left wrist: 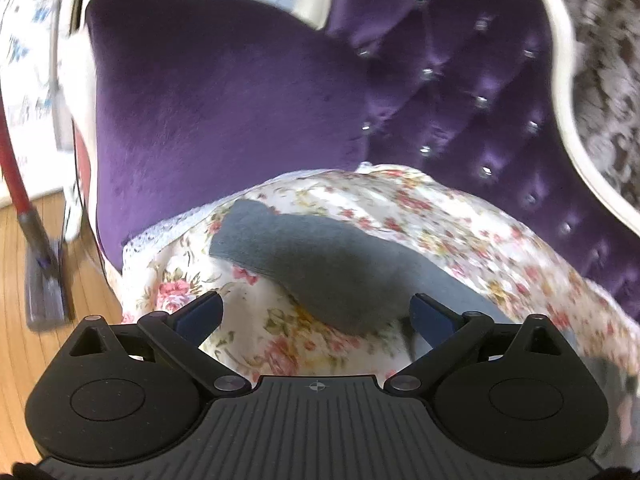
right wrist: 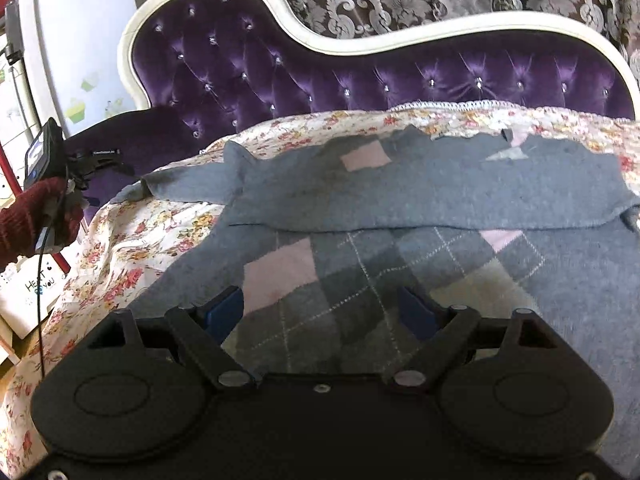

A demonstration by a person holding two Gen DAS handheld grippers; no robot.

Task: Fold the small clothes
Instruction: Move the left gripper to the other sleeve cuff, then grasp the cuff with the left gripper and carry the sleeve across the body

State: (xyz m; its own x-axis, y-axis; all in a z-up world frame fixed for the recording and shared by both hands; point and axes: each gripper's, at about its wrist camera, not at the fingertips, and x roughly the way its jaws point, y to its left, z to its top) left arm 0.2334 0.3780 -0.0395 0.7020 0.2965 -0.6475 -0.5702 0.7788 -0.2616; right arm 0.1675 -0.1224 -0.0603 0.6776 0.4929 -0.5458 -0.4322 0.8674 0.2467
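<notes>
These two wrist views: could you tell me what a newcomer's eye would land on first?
Probably the tufted purple velvet sofa with its white carved frame, filling the background. On its floral-print cover lies a grey argyle knit sweater, one sleeve stretched leftward. Both the left gripper and right gripper hang open above it.

My left wrist camera looks forward along my left gripper (left wrist: 316, 314), close above the sleeve of the grey sweater (left wrist: 320, 264), facing the sofa's purple armrest (left wrist: 208, 104). My right wrist camera sits close over the sweater's argyle body, facing the tufted backrest (right wrist: 360, 76). Both views share the sweater, floral cover (right wrist: 132, 248) and backrest.
</notes>
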